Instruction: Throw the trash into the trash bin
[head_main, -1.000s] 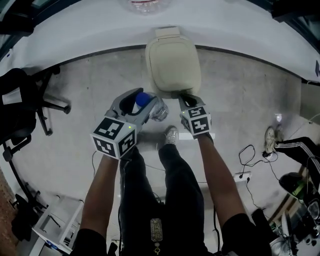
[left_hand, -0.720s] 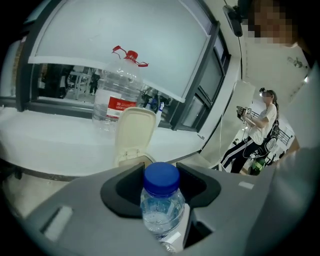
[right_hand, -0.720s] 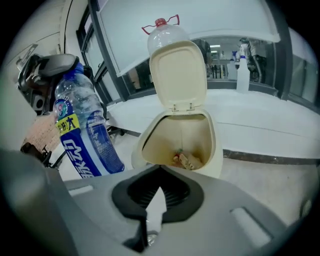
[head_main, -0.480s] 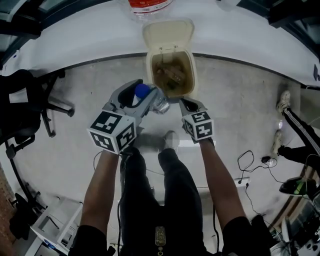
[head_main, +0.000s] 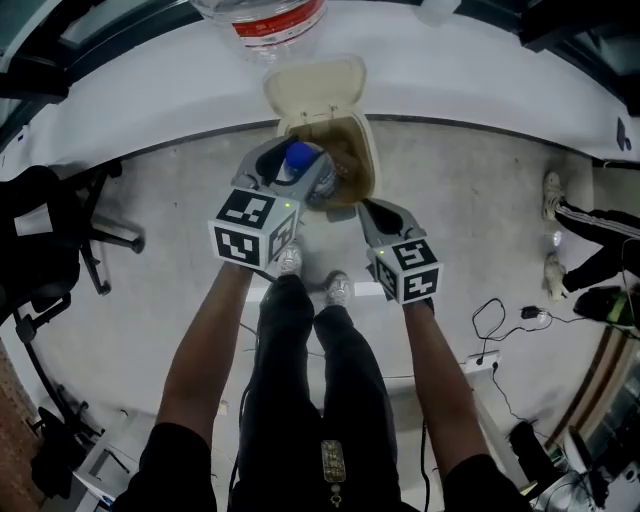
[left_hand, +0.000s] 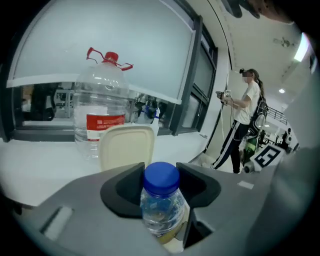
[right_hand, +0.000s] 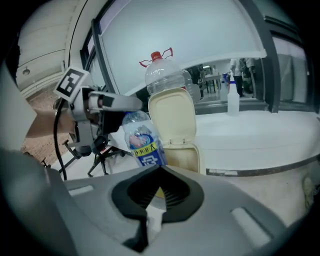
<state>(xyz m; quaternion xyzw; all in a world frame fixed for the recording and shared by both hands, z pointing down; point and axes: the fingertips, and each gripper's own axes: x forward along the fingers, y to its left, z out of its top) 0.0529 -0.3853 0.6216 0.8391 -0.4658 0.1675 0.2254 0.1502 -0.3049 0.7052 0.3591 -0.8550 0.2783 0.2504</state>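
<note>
The beige trash bin stands on the floor against the white ledge, its lid swung up and trash showing inside. My left gripper is shut on a clear plastic bottle with a blue cap, held over the bin's near left rim. In the left gripper view the bottle sits between the dark pads, cap up, with the lid behind it. My right gripper hangs just in front of the bin, shut and holding nothing. The right gripper view shows the bottle beside the open bin.
A large clear water jug with a red cap stands on the ledge behind the bin. A black office chair is at the left. My feet are just before the bin. Cables lie at the right. Another person stands far off.
The bin's lid has swung from shut to open. My left gripper carried the bottle forward over the bin's rim. The right gripper came up and off the lid's front edge.
</note>
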